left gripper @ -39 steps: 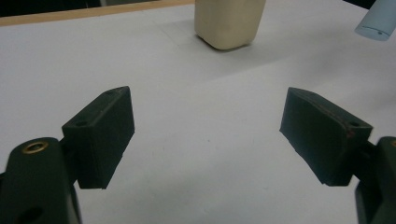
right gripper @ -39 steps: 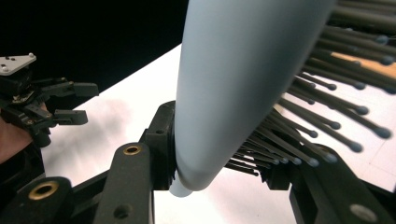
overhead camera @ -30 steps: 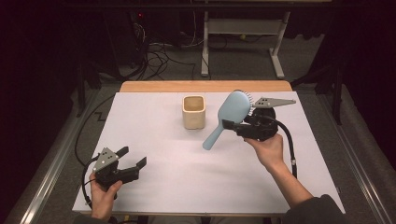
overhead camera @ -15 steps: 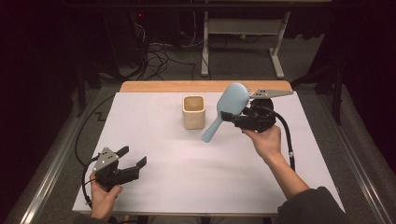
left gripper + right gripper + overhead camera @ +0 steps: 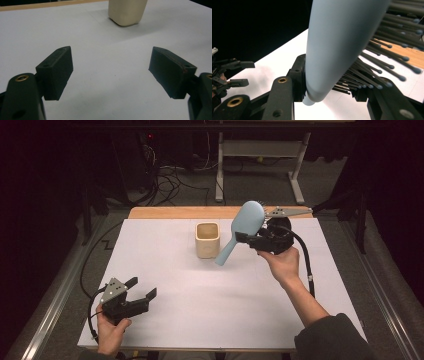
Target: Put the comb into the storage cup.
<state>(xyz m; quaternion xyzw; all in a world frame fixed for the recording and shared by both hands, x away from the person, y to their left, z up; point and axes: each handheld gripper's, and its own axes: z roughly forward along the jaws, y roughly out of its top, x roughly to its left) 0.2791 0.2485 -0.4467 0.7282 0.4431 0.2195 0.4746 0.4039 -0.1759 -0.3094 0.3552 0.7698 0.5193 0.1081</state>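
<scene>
My right gripper (image 5: 246, 240) is shut on a light blue hairbrush (image 5: 248, 217), held in the air just right of a beige cup (image 5: 207, 239). The brush's round head points up and its handle slants down-left toward the cup. In the right gripper view the pale back of the hairbrush (image 5: 337, 45) sits between the jaws of the right gripper (image 5: 329, 87), with its dark bristles fanning out to the right. My left gripper (image 5: 141, 289) rests near the table's front left, open with nothing between its jaws. The left gripper view looks between the left gripper's (image 5: 111, 72) pads toward the cup (image 5: 127, 11).
The white table top (image 5: 210, 290) has a wooden strip (image 5: 165, 212) along its far edge. Beyond it are floor cables (image 5: 165, 175) and a metal stand (image 5: 260, 150). A black cable (image 5: 304, 255) trails from the right gripper.
My right hand has lifted the hairbrush and carried it a little left toward the cup, tilting it more upright. The left gripper has stayed put.
</scene>
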